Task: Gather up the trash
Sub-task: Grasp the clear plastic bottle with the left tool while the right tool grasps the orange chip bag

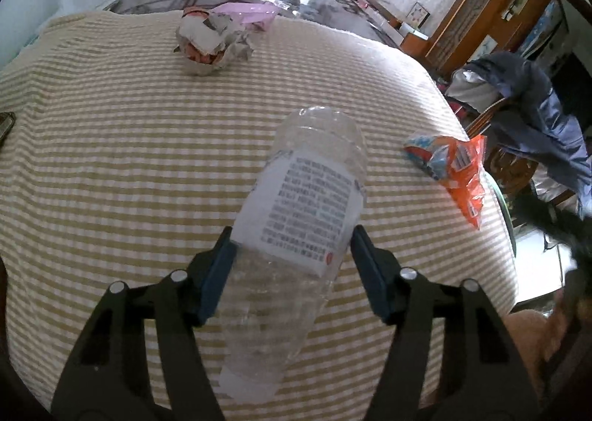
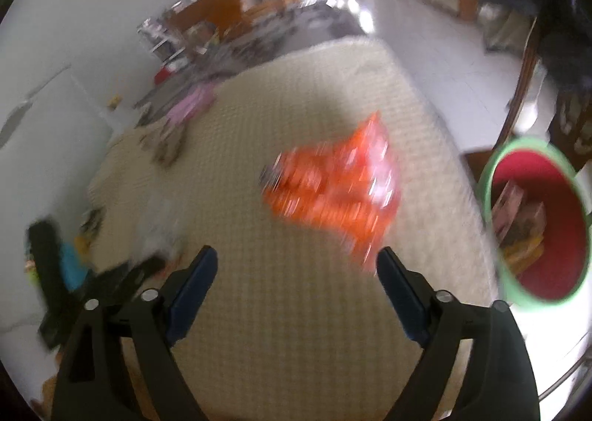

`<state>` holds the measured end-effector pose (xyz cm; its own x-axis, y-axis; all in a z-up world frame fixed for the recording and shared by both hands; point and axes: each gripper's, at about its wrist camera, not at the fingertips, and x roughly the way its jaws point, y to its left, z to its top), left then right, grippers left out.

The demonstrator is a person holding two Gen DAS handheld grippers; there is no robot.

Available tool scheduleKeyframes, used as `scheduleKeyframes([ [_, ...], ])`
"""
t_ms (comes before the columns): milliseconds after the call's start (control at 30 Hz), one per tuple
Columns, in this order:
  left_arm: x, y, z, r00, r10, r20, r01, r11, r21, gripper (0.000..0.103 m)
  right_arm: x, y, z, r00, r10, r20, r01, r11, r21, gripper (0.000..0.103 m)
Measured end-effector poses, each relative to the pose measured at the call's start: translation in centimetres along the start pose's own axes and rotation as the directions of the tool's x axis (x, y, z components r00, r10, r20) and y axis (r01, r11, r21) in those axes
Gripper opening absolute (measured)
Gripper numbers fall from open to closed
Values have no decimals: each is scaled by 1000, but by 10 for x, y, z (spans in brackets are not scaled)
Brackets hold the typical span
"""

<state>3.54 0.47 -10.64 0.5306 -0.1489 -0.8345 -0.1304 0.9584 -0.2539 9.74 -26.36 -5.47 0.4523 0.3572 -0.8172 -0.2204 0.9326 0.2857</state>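
Note:
My left gripper [image 1: 290, 236] is shut on a clear empty plastic bottle [image 1: 296, 221] with a white label, held over the striped cloth [image 1: 129, 162]. A crumpled paper ball [image 1: 209, 43] lies far ahead, with a pink wrapper [image 1: 251, 14] behind it. An orange snack bag [image 1: 455, 169] lies at the cloth's right edge. In the blurred right wrist view, my right gripper [image 2: 296, 262] is open and empty, just short of the orange snack bag [image 2: 336, 184]. A red bin with a green rim [image 2: 536, 225] stands to the right, below the table edge, with trash in it.
A dark glass tabletop [image 1: 296, 3] extends beyond the cloth. A chair draped with a blue jacket [image 1: 536, 114] stands at the right. A dark object [image 1: 5, 125] lies at the cloth's left edge. My other gripper shows blurred at the left in the right wrist view [image 2: 55, 262].

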Motion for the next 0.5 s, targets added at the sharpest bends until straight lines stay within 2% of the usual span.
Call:
scheduleKeyframes([
  [33, 0, -1, 0, 1000, -1, 2, 1, 1000, 0, 61, 11, 0, 8, 1000, -28, -1, 28, 1000, 9, 96],
  [200, 2, 2, 1, 1000, -9, -11, 9, 1000, -28, 61, 52, -6, 25, 997, -52, -66, 55, 997, 50, 96],
  [367, 3, 1, 0, 1000, -3, -15, 3, 1000, -21, 61, 66, -5, 33, 994, -79, -70, 82, 996, 36, 96],
  [500, 3, 0, 0, 1000, -3, -16, 3, 1000, -23, 61, 74, -7, 35, 995, -54, -86, 58, 997, 52, 97],
])
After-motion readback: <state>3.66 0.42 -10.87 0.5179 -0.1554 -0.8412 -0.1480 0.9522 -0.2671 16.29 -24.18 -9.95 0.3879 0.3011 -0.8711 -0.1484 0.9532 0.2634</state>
